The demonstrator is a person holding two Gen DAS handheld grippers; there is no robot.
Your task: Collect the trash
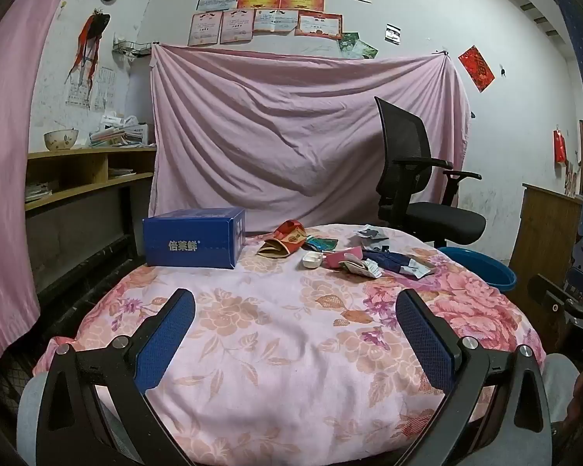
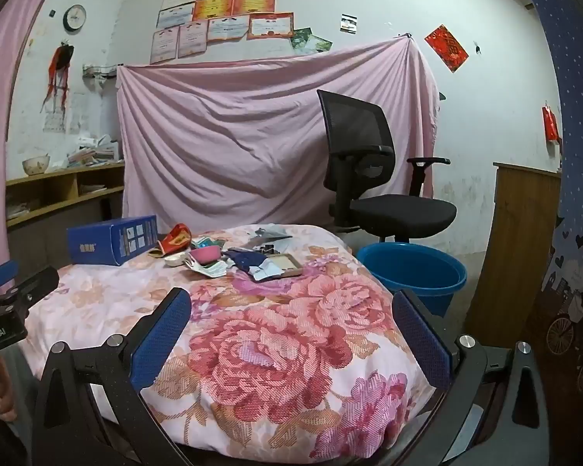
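Trash (image 1: 342, 250) lies in a loose heap at the far edge of the table (image 1: 276, 334), ahead of both your grippers and well apart from them: wrappers, a red packet (image 1: 287, 235), a small white cup (image 1: 311, 260), a dark blue scrap (image 1: 388, 261). The heap's long axis runs across your reach, from 9 to 3 o'clock. From the left gripper (image 1: 295, 328) it sits at about 1 o'clock; from the right gripper (image 2: 291, 326) it sits at about 11 o'clock. Neither looks clearly nearer, though I judge the right better placed for the wrappers on the bucket side. Both sets of fingers are spread wide and hold nothing.

A blue box (image 1: 192, 239) stands at 9 o'clock of the heap, just beside the red packet. A blue bucket (image 2: 414, 272) sits on the floor off the table's right edge, at 3 o'clock of the heap, probably where the trash goes.

The right view shows the bucket's open mouth, a pink bowl (image 2: 206, 254) and a flat brown tray (image 2: 285, 264) under the wrappers; the left view shows only a sliver of the bucket's rim (image 1: 482, 268), but the box's front face squarely.
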